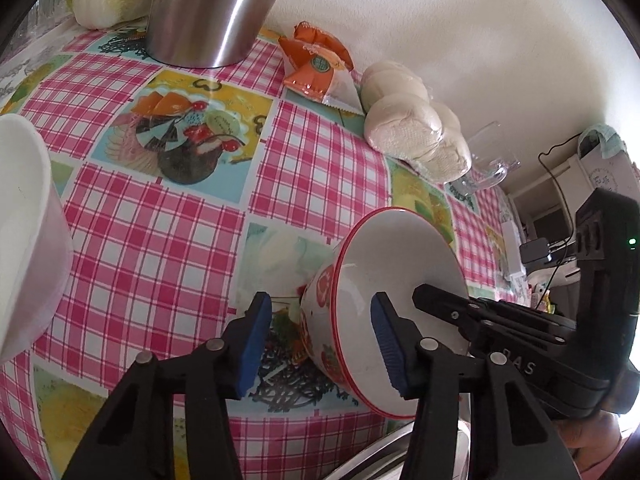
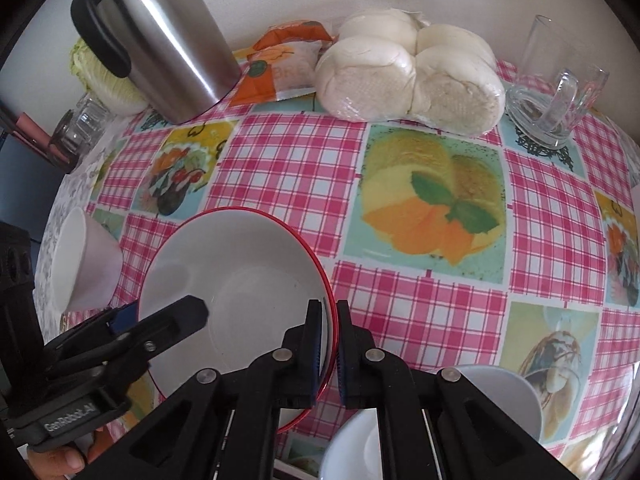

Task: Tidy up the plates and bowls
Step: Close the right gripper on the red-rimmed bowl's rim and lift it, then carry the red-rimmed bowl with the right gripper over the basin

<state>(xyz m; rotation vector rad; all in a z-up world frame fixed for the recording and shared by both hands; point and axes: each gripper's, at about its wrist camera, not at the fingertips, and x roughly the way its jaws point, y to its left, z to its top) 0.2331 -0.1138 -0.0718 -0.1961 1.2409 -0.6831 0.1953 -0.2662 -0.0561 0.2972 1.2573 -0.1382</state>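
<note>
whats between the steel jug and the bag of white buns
An orange and white snack packet lies between the steel jug and the bagged white buns, seen in the right wrist view.

A red-rimmed bowl, white inside with red fruit prints outside, sits tilted on the checked cloth. A plain white bowl lies tipped just beside it. Two more white dishes sit near the table's front edge

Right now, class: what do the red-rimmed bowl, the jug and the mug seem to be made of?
Red-rimmed bowl: probably glazed ceramic; glossy white inside with soft highlights.
Jug: brushed stainless steel, streaked reflections; black handle, likely plastic.
Mug: clear glass; the tablecloth shows through it.
</note>
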